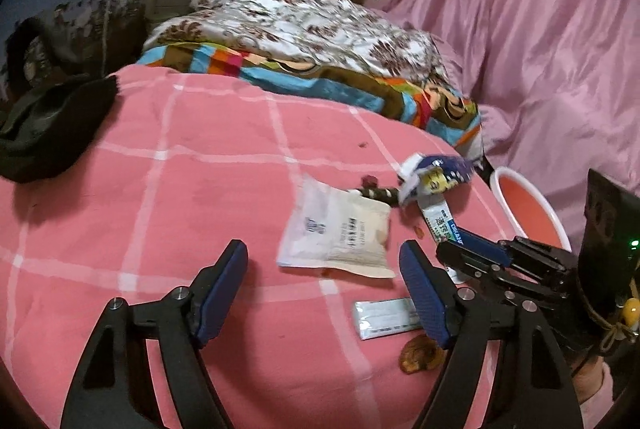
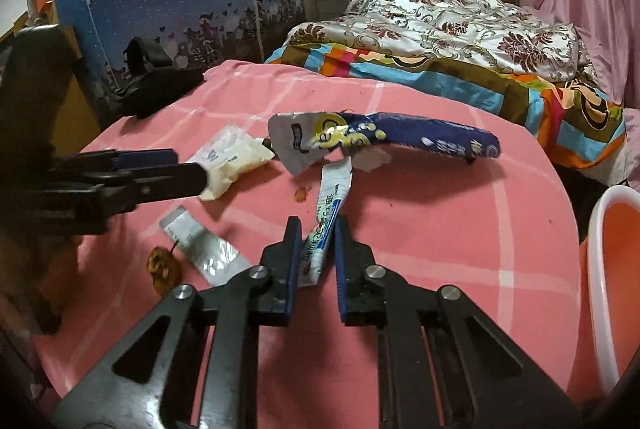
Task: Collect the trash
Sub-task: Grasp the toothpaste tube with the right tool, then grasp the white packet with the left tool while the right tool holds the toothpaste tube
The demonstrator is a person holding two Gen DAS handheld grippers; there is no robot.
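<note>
Thin white-and-blue sachet [image 2: 326, 225] lies on the pink checked bed cover [image 2: 460, 229], lower end between the fingers of the right hand-held gripper [image 2: 318, 225]; jaws nearly together, yet a gap shows on one side, so whether the pads press it I cannot tell. Risk: flat, slick strip may slide out on lifting, or the cover bunches into the pinch. Its far tip sits under the torn blue snack bag [image 2: 384, 139], which may drag along. Left hand-held gripper [image 1: 324, 257] stands apart, empty, near the white pouch [image 1: 340, 229]. Silver packet [image 2: 204, 249] and dried crumb [image 2: 164, 267] lie close. Pink basin [image 2: 612, 269] waits beyond the bed edge.
</note>
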